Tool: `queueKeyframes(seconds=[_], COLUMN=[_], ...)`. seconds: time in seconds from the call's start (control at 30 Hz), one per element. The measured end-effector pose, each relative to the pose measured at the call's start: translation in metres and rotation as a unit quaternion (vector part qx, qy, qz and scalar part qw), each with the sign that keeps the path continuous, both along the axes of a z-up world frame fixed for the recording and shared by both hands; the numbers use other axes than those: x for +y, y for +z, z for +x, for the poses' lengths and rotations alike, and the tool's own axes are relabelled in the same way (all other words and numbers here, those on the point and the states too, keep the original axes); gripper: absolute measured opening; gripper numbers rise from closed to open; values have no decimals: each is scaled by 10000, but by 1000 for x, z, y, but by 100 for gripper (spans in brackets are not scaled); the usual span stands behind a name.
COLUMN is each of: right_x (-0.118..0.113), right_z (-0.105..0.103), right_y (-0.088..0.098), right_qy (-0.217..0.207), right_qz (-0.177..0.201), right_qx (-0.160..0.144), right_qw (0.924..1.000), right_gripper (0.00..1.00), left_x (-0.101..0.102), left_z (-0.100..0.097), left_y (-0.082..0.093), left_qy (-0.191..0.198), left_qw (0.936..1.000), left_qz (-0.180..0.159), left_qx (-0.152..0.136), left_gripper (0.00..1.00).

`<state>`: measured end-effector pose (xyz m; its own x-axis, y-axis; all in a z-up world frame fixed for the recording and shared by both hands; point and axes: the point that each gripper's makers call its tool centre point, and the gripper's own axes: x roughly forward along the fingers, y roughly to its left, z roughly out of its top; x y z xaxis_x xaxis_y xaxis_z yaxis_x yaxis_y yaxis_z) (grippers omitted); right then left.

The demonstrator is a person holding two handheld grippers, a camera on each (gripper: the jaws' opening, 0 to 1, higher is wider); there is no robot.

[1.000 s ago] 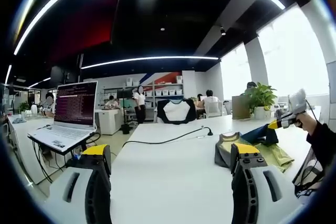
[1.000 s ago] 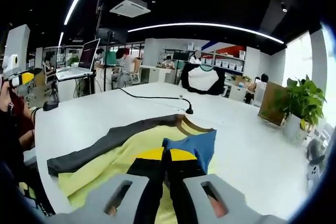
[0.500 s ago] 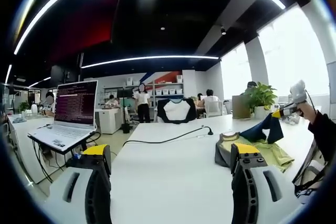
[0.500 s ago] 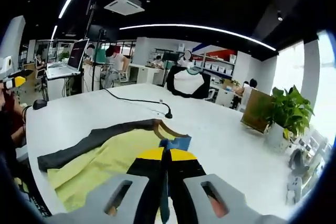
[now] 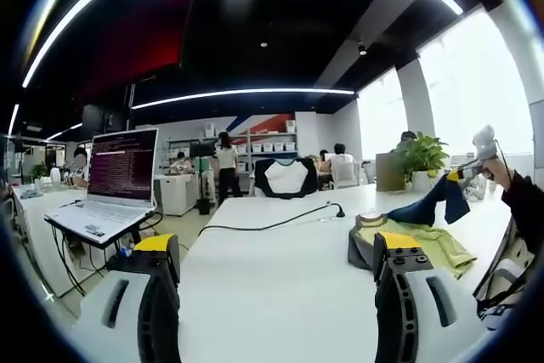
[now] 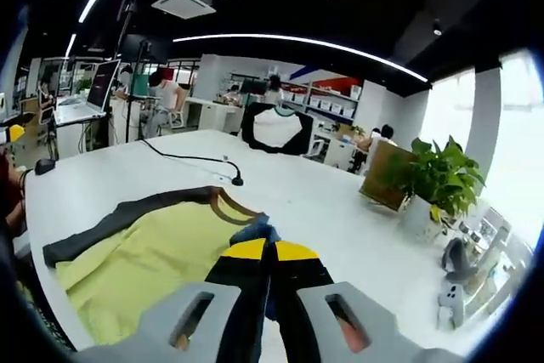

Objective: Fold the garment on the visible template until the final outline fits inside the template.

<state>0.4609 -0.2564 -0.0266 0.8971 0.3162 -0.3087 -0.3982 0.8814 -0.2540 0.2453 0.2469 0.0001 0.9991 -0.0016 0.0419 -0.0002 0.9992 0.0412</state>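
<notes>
Office shelving and desks stretch behind a long white counter (image 6: 340,210). Near its front edge lies the yellow T-shirt (image 6: 144,248) with dark sleeves. Clenched on its blue sleeve (image 6: 255,231), the right gripper (image 6: 270,254) lifts it. Off to the side, the left gripper (image 5: 276,282) hangs released, grasping nothing, over bare counter.

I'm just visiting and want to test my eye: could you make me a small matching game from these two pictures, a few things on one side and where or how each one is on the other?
Things:
1. laptop
2. potted plant
3. blue sleeve
4. left gripper

States:
A. open, holding nothing
B. lifted off the table by the right gripper
C. open, screen lit, on a side desk
D. standing on the white table

Pairs: 1-C, 2-D, 3-B, 4-A
</notes>
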Motion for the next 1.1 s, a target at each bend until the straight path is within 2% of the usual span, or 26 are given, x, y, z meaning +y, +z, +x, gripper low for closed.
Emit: queueKeyframes(seconds=[0.27,0.5,0.73,1.1], right_x=[-40,-72,-95,-131], right_z=[8,18,31,51], right_y=[-8,-19,-40,-84], right_qy=[-400,-701,-895,-1212], right_qz=[-104,-181,-254,-519], right_qx=[153,420,773,1474], right_qw=[9990,9965,9927,9803], right_gripper=[0,0,0,0], left_x=[-1,-1,-3,-2], left_z=[2,5,7,7], left_y=[-1,0,-2,-2], left_qy=[-15,-1,-23,-5], left_qw=[10000,10000,10000,10000], left_qz=[-4,-14,-2,-5], left_qx=[17,27,65,72], left_gripper=[100,100,100,100])
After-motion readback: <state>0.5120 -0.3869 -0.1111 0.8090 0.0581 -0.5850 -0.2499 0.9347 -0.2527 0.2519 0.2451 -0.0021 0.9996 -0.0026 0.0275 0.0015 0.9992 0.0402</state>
